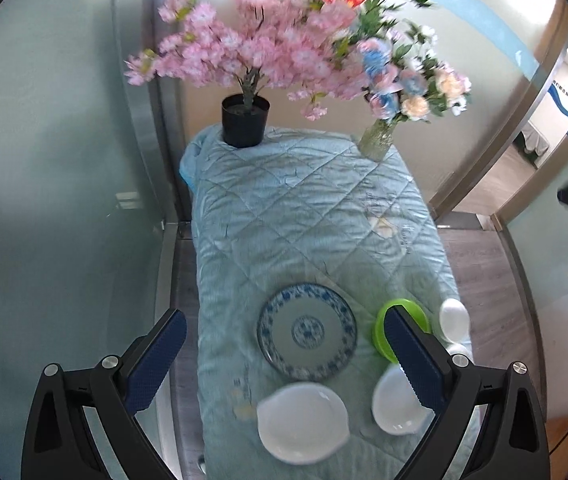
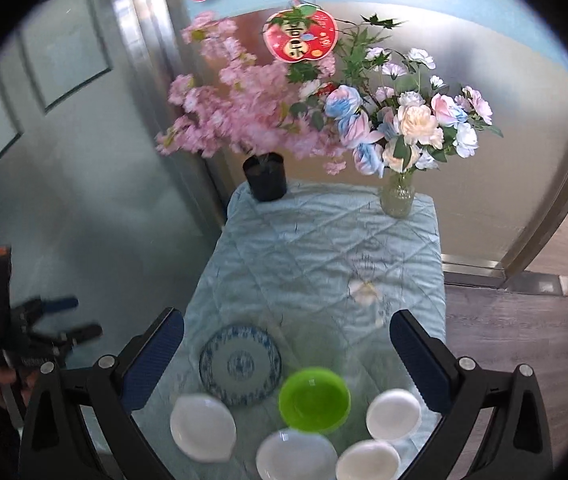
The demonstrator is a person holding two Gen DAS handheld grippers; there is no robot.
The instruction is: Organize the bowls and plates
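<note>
While both tools hover above the near end of a quilt-covered surface (image 2: 324,248), nothing has yet been gathered: the left gripper (image 1: 284,364) and the right gripper (image 2: 288,360) each hold their jaws wide apart and empty. Taking the blue-patterned plate (image 2: 240,366) as landmark, a green bowl (image 2: 315,399) sits just beside it toward the surface's right edge; a white spouted dish (image 2: 203,427) lies just nearer the camera than the plate, touching or barely apart from its rim. Three more white bowls cluster nearer still and rightward: one (image 2: 296,460) below the green bowl, one (image 2: 393,414) beside it, one (image 2: 368,462) at the frame's bottom. Well beyond the plate stand a black flowerpot (image 2: 265,178) and a glass vase (image 2: 397,197). Plate and white bowls look glazed, so likely stiff, slick and breakable; the green bowl appears to be light plastic. Each is probably best pinched at the rim, one finger inside, since the soft quilt offers little purchase beneath.
</note>
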